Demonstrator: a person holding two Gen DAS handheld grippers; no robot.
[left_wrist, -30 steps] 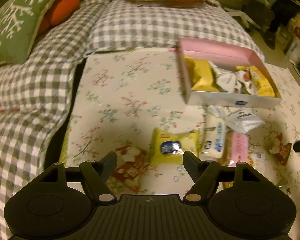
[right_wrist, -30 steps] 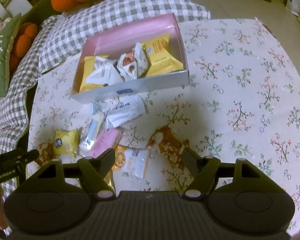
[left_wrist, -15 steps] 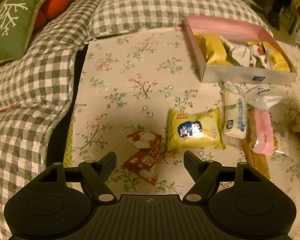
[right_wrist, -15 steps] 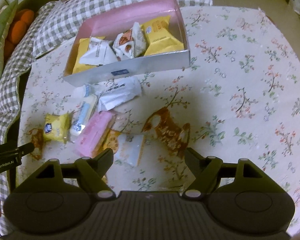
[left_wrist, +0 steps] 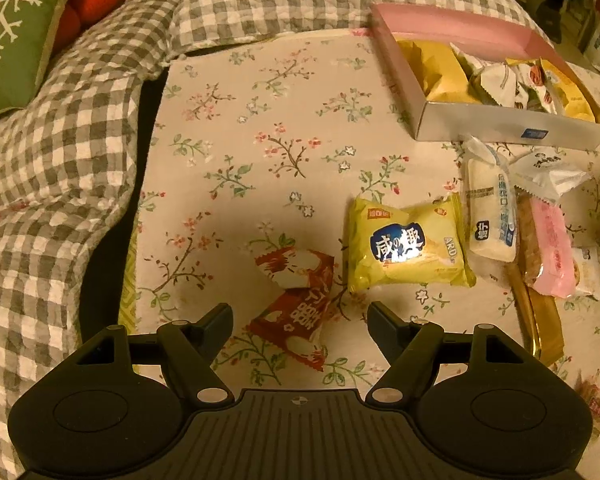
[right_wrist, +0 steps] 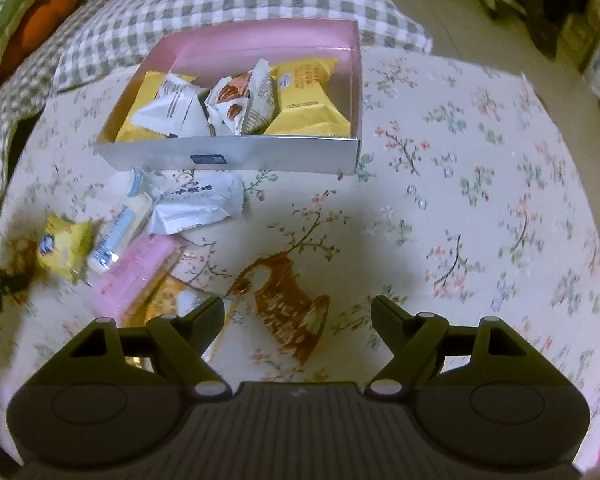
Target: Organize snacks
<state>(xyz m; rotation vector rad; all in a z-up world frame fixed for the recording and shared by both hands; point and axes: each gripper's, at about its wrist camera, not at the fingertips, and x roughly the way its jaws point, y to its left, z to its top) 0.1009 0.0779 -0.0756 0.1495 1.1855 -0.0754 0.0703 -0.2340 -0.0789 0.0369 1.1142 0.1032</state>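
Red-and-white snack packet [left_wrist: 296, 300] now lies between the spread left fingers [left_wrist: 220, 320], closer than a second ago; right fingers [right_wrist: 210, 314], also released, straddle the brown packet [right_wrist: 284, 312], both ready for grasping

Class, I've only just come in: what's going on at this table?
A person with a gripper in each hand is tidying snacks into the pink box, which already holds several packets. Both grippers are open and empty. The left gripper hovers over a red packet; the right gripper over a brown packet. More snacks lie loose on the floral cloth.
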